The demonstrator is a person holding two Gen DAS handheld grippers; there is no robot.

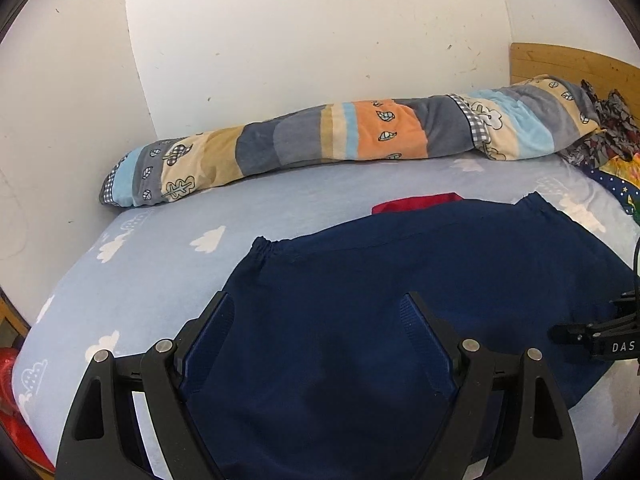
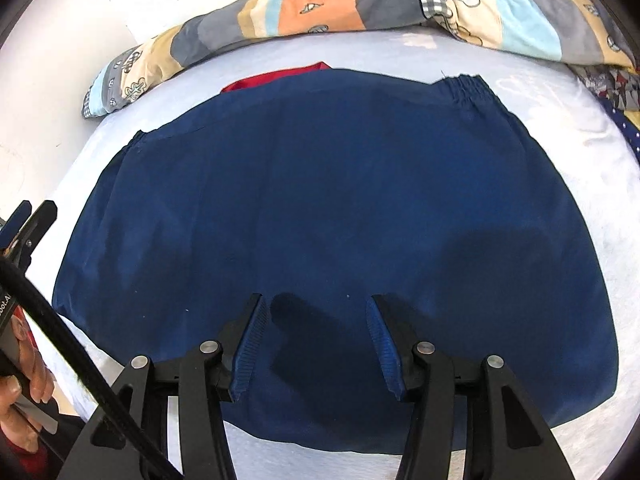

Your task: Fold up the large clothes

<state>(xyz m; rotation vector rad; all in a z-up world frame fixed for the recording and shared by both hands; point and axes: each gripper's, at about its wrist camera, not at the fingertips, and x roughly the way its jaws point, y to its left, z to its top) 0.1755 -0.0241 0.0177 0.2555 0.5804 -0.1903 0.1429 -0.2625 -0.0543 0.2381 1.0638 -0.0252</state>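
Note:
A large navy blue garment (image 1: 400,280) with elastic cuffs lies spread flat on the bed; it fills the right wrist view (image 2: 320,200). A red piece of cloth (image 1: 416,202) shows at its far edge, also in the right wrist view (image 2: 276,76). My left gripper (image 1: 320,304) is open and empty, just above the garment's near left part. My right gripper (image 2: 316,306) is open and empty above the garment's near edge. The right gripper's tips show at the right edge of the left wrist view (image 1: 560,334), and the left gripper's tips show in the right wrist view (image 2: 38,210).
The bed has a light blue cloud-print sheet (image 1: 160,264). A rolled patchwork blanket (image 1: 340,140) lies along the white wall at the back. More clothes (image 1: 608,132) are piled at the far right by a wooden headboard (image 1: 568,64). A red object (image 1: 8,376) is off the bed's left edge.

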